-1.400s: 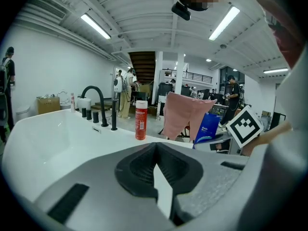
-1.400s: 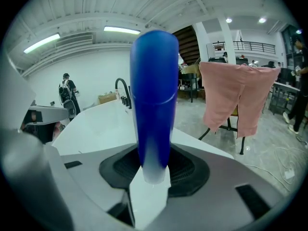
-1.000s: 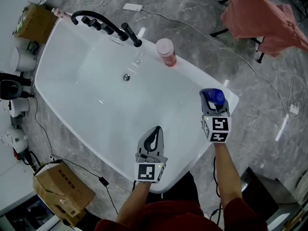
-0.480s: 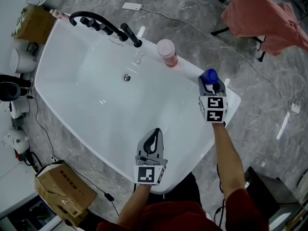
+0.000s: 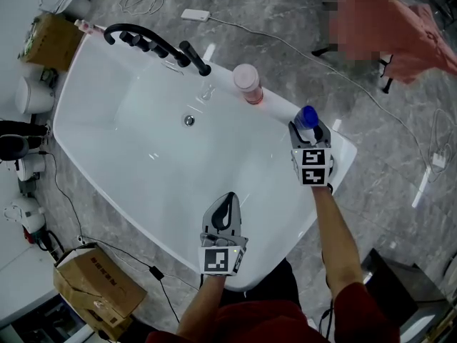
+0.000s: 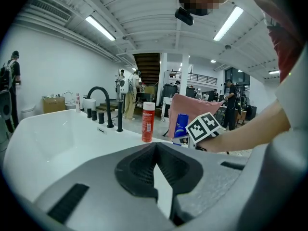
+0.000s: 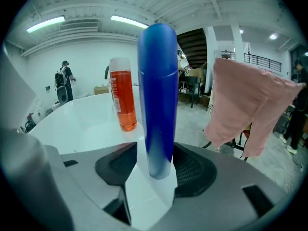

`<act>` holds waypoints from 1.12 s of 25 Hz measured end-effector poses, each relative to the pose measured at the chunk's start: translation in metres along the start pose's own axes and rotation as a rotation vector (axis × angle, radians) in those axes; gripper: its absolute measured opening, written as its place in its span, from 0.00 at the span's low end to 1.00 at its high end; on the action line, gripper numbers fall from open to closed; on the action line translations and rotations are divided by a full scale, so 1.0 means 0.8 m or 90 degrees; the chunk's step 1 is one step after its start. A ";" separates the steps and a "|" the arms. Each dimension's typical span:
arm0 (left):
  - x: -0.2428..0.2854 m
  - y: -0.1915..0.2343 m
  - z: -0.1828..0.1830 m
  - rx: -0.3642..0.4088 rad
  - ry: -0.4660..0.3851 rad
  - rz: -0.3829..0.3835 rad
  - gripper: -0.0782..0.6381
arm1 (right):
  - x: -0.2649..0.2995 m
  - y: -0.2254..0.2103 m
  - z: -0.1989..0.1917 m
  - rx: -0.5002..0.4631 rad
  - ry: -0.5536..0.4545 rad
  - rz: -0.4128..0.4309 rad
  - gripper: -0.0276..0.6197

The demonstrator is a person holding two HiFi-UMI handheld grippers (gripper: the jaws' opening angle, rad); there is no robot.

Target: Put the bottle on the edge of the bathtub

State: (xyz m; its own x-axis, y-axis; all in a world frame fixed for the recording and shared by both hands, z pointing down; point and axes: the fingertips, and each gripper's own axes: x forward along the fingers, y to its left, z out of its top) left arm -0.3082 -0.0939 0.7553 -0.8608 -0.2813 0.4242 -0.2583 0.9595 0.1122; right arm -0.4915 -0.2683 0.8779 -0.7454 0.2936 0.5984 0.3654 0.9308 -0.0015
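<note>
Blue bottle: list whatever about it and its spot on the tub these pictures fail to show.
- Head view: the right gripper covers the base of the blue bottle, so its footing on the bathtub rim is unseen. The jaws have just been opening, bottle between them.
- Left gripper view: bottle too small to read print; its foot is behind the right gripper.
- Right gripper view: no label on the side seen; the far side is hidden.
</note>
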 end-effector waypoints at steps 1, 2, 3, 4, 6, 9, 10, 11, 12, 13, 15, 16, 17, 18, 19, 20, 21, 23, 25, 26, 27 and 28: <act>-0.001 0.003 0.001 0.001 0.000 0.003 0.12 | -0.002 0.001 -0.003 0.001 0.002 0.000 0.40; -0.002 0.007 0.001 0.002 -0.001 0.006 0.12 | -0.004 0.002 -0.007 0.006 0.004 -0.001 0.42; -0.003 0.010 0.003 0.003 -0.003 0.008 0.12 | -0.006 0.001 -0.011 0.012 0.006 -0.005 0.42; -0.004 0.013 0.004 0.002 -0.005 0.010 0.12 | -0.009 0.001 -0.017 0.018 0.009 -0.009 0.42; -0.008 0.018 0.006 0.000 -0.009 0.014 0.12 | -0.018 0.003 -0.032 0.033 0.020 -0.014 0.43; -0.017 0.024 0.009 -0.007 -0.019 0.024 0.12 | -0.043 0.019 -0.057 0.049 0.038 -0.009 0.43; -0.021 0.027 0.010 -0.009 -0.021 0.027 0.12 | -0.054 0.027 -0.065 0.051 0.043 -0.006 0.43; -0.025 0.029 0.013 -0.013 -0.024 0.028 0.12 | -0.067 0.035 -0.073 0.053 0.048 -0.003 0.43; -0.030 0.030 0.015 -0.017 -0.028 0.029 0.12 | -0.081 0.043 -0.081 0.057 0.052 -0.001 0.43; -0.036 0.031 0.018 -0.020 -0.031 0.027 0.12 | -0.096 0.051 -0.088 0.063 0.055 -0.001 0.43; -0.049 0.032 0.022 -0.018 -0.035 0.020 0.12 | -0.128 0.068 -0.099 0.076 0.059 -0.001 0.43; -0.056 0.034 0.023 -0.017 -0.038 0.017 0.12 | -0.144 0.078 -0.103 0.083 0.059 0.001 0.43; -0.064 0.037 0.025 -0.016 -0.042 0.017 0.12 | -0.159 0.089 -0.106 0.089 0.058 0.003 0.43; -0.074 0.040 0.027 -0.017 -0.046 0.018 0.12 | -0.176 0.101 -0.108 0.093 0.057 0.007 0.43; -0.086 0.043 0.029 -0.017 -0.050 0.019 0.12 | -0.194 0.113 -0.110 0.097 0.056 0.011 0.43; -0.099 0.046 0.031 -0.017 -0.053 0.020 0.12 | -0.213 0.125 -0.113 0.100 0.055 0.015 0.43; -0.112 0.049 0.033 -0.017 -0.055 0.021 0.12 | -0.232 0.137 -0.114 0.103 0.054 0.020 0.43; -0.139 0.054 0.036 -0.015 -0.058 0.020 0.12 | -0.267 0.160 -0.113 0.101 0.050 0.028 0.43; -0.165 0.060 0.038 -0.013 -0.060 0.018 0.12 | -0.296 0.182 -0.105 0.088 0.042 0.037 0.43; -0.178 0.063 0.040 -0.012 -0.060 0.016 0.12 | -0.310 0.192 -0.099 0.080 0.036 0.042 0.43; -0.191 0.065 0.042 -0.012 -0.059 0.014 0.12 | -0.323 0.202 -0.091 0.073 0.029 0.044 0.43; -0.205 0.067 0.045 -0.012 -0.060 0.011 0.12 | -0.336 0.210 -0.081 0.068 0.019 0.045 0.43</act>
State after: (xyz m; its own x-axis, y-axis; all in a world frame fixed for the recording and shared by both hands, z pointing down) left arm -0.1970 0.0033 0.6592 -0.9025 -0.2638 0.3405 -0.2356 0.9641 0.1226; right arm -0.1936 -0.2049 0.7682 -0.7027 0.3537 0.6174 0.3537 0.9265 -0.1282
